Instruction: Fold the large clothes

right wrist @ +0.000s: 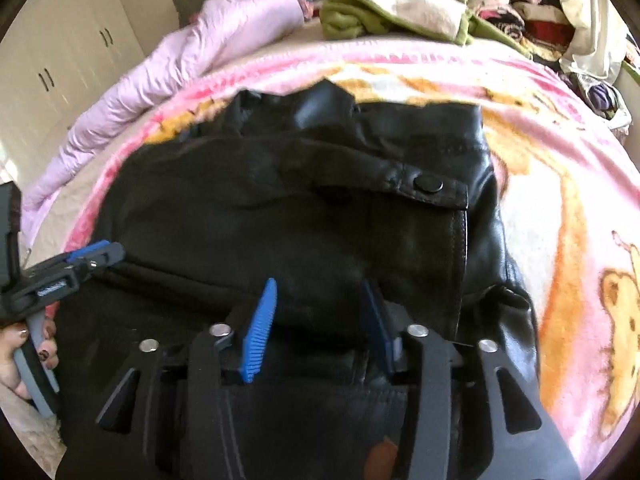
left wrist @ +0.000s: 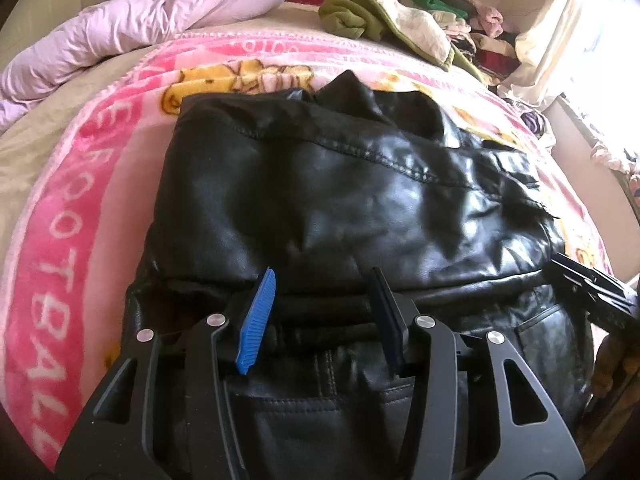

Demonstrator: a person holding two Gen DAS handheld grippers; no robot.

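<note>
While a black leather jacket (left wrist: 344, 184) lies folded on the pink blanket (left wrist: 60, 216) over the bed, both grippers sit at its near edge. The left gripper (left wrist: 320, 320) has its jaws apart, a fold of jacket between them; whether the pads press it cannot be told. The right gripper (right wrist: 320, 328) likewise stands parted over the jacket's edge. A lilac quilt (right wrist: 168, 68) lies beyond.

A black leather jacket (right wrist: 304, 208) lies folded on the pink blanket (right wrist: 560, 184) of the bed. The right gripper (right wrist: 320, 320) stands over its near edge, fingers apart. At left, a hand (right wrist: 24, 356) holds the left gripper (right wrist: 86, 254)
</note>
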